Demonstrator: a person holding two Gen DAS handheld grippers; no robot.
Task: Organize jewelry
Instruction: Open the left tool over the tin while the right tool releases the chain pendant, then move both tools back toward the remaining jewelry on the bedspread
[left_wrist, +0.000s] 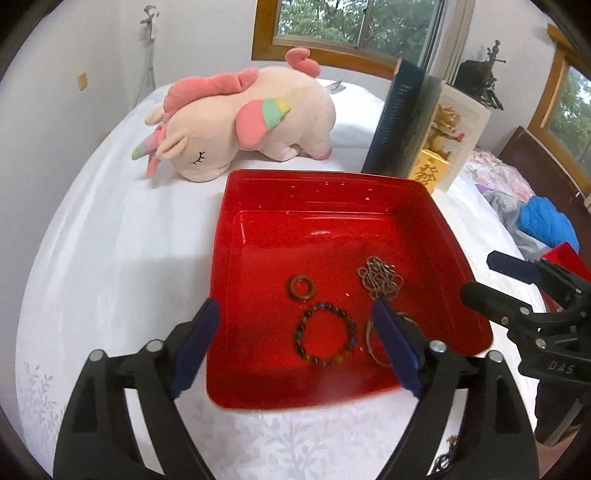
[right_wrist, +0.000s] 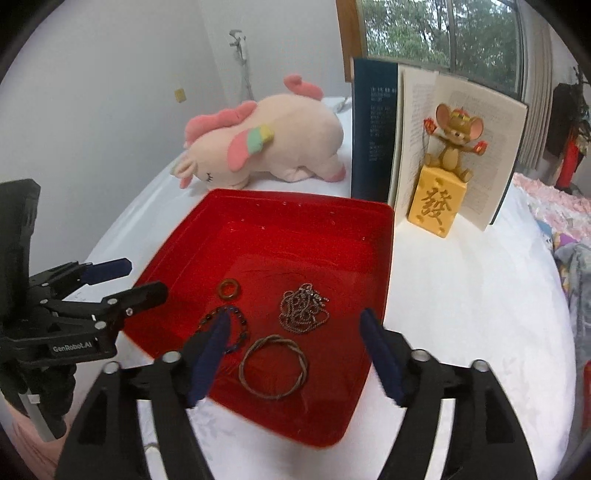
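Four pieces of jewelry lie gathered in the near half of the red tray (right_wrist: 384, 258) on the bed (right_wrist: 461, 295), probably for sorting, while the left gripper (left_wrist: 295, 339) and right gripper (right_wrist: 295, 350) hover with fingers spread, holding nothing.

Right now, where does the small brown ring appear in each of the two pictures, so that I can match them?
Left wrist view: the ring lies on the tray floor, centre of the picture, just above the bead bracelet.
Right wrist view: the ring lies left of centre, just above the bracelet.
Shared landmark: the chain heaped to the ring's right.
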